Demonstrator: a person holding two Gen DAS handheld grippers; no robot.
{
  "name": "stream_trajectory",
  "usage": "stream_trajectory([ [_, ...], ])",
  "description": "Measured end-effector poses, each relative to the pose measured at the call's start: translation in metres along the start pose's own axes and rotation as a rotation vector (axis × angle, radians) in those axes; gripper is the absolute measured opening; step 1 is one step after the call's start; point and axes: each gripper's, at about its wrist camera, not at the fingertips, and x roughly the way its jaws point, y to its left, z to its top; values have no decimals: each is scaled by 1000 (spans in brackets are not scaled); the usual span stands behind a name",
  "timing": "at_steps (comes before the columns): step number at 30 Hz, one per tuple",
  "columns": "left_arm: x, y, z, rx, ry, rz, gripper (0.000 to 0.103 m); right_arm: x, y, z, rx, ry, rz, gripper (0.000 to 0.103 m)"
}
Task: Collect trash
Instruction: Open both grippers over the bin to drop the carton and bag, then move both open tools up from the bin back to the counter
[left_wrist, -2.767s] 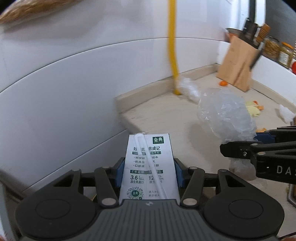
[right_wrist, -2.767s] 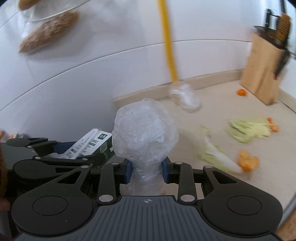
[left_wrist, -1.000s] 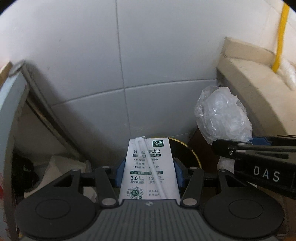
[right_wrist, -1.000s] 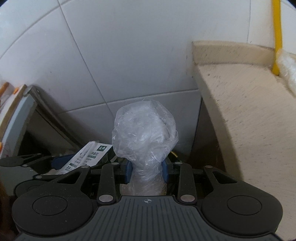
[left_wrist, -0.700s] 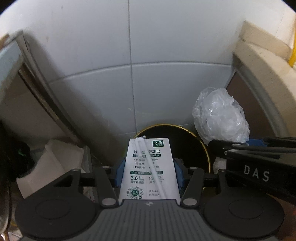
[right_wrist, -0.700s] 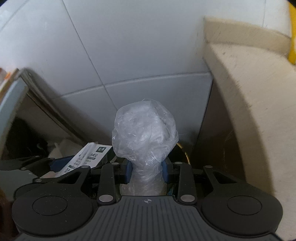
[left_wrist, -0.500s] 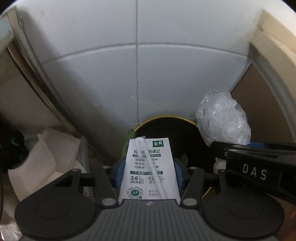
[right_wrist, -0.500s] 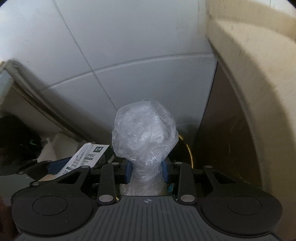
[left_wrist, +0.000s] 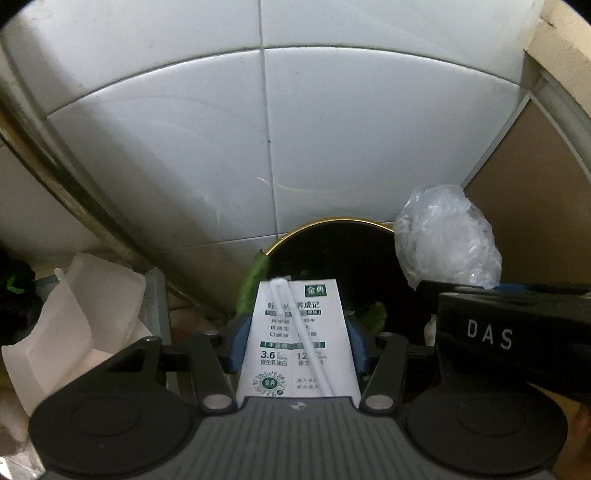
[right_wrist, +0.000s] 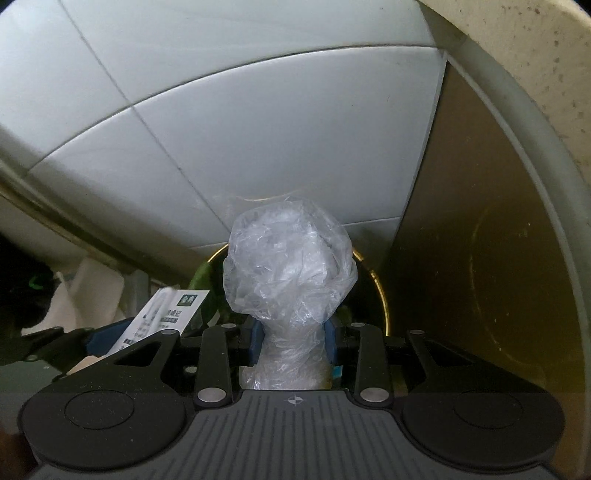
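left wrist view: the left gripper (left_wrist: 297, 341) fingers clamp a milk carton (left_wrist: 298, 347) above the gold-rimmed bin (left_wrist: 332, 225).
right wrist view: the right gripper (right_wrist: 293, 341) fingers pinch a crumpled plastic bag (right_wrist: 290, 266) over the same bin (right_wrist: 380, 291).

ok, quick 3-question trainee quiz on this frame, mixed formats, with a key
1. True or false: the left gripper is shut on a milk carton.
2. The right gripper holds: A) a knife B) a plastic bag C) nothing.
3. Fill in: past both grippers, against the tiled wall, sits a black bin with a ____ rim.

Key: 1 true; 2 B; 3 gold
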Motion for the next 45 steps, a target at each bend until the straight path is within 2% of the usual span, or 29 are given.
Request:
stream_trajectory([
  [7, 2, -3, 1, 10, -1, 0, 48, 6, -3, 1, 15, 6, -9, 50],
  [9, 3, -1, 1, 2, 1, 6, 48, 9, -3, 1, 13, 6, -14, 55],
  [27, -15, 4, -1, -53, -34, 16, 48, -2, -1, -2, 27, -18, -21, 56],
  [34, -40, 5, 0, -70, -85, 5, 48, -26, 1, -2, 27, -58, -16, 57],
  [45, -89, 5, 7, -87, -213, -5, 48, -74, 3, 4, 33, -170, -4, 60],
])
